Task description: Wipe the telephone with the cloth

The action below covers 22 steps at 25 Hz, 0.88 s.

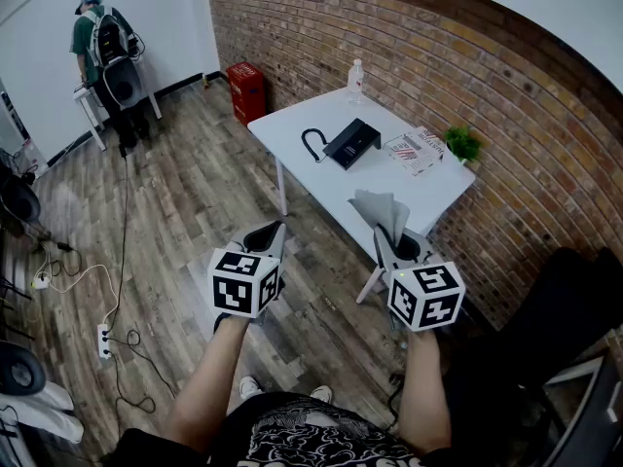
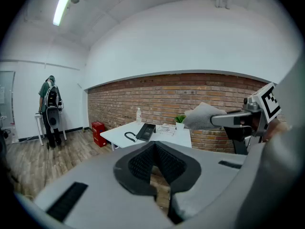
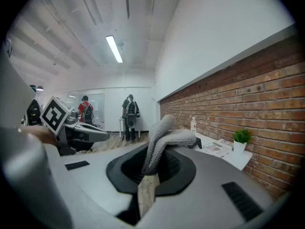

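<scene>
The right gripper (image 3: 148, 178) had its jaws pressed together on the lower end of the grey cloth (image 3: 164, 136), which rose from between them and folded over toward the brick wall (image 3: 267, 104). The left gripper (image 2: 158, 175) held nothing, and its dark pads (image 2: 138, 163) met with only a thin slit between them. In the head view both grippers were held in the air over the wood floor (image 1: 185, 212), side by side and apart, each with its marker cube toward the person. The cloth stood up from the right one, short of the near corner of the white table (image 1: 292, 125). The telephone (image 1: 351, 142) lay on that table, near its middle and well ahead of both grippers. A black loop (image 1: 311, 144), cord or handset I could not tell, lay just beside it on the left. Past the telephone were some printed papers (image 1: 414, 151) and a small potted plant (image 1: 462, 144) near the wall. A clear bottle (image 1: 356, 78) stood at the far end. A red box (image 1: 246, 88) sat on the floor against the wall beyond the table. A person (image 1: 102, 42) with a backpack stood at a small table in the far corner, facing away.
</scene>
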Motion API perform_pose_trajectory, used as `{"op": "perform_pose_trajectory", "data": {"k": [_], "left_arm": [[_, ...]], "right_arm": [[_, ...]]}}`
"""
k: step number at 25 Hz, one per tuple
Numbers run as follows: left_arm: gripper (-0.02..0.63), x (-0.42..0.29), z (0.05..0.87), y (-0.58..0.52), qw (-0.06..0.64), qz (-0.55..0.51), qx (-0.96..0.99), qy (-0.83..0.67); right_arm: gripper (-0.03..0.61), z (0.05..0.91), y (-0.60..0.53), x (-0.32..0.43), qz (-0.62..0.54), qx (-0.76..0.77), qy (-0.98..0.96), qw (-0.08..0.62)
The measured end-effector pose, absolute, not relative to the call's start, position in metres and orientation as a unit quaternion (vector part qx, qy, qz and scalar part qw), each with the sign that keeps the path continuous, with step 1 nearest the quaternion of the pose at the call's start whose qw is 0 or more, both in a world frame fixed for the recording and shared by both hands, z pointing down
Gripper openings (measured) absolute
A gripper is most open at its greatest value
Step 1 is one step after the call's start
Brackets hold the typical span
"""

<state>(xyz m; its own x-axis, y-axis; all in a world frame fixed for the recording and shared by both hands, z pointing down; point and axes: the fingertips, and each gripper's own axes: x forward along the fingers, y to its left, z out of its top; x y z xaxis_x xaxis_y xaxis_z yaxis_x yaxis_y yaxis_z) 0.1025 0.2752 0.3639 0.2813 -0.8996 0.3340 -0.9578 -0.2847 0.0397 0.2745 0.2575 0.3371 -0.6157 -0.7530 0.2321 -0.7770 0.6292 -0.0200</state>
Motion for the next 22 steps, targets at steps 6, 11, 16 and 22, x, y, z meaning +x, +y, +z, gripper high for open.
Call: {"op": "perform_pose_trajectory", "data": {"k": [6,11,16,22], "left_arm": [[0.005,0.125,0.363,0.264,0.109,0.13,0.794,-0.584],[0.005,0.132,0.368,0.259,0.104,0.151,0.8,-0.572],[0.005,0.13,0.373,0.24,0.103,0.153,0.807,-0.561],[0.005,0.108,0.387,0.198,0.107,0.151,0.819,-0.543]], "right_arm": [[0.011,0.343,0.25,0.288,0.063,0.423,-0.898,0.1],[0.011,0.348,0.244,0.291,0.069,0.423,-0.898,0.102],[0.011,0.356,0.229,0.288,0.075,0.43,-0.894,0.1],[0.011,0.371,0.195,0.269,0.084,0.446,-0.884,0.112]]}}
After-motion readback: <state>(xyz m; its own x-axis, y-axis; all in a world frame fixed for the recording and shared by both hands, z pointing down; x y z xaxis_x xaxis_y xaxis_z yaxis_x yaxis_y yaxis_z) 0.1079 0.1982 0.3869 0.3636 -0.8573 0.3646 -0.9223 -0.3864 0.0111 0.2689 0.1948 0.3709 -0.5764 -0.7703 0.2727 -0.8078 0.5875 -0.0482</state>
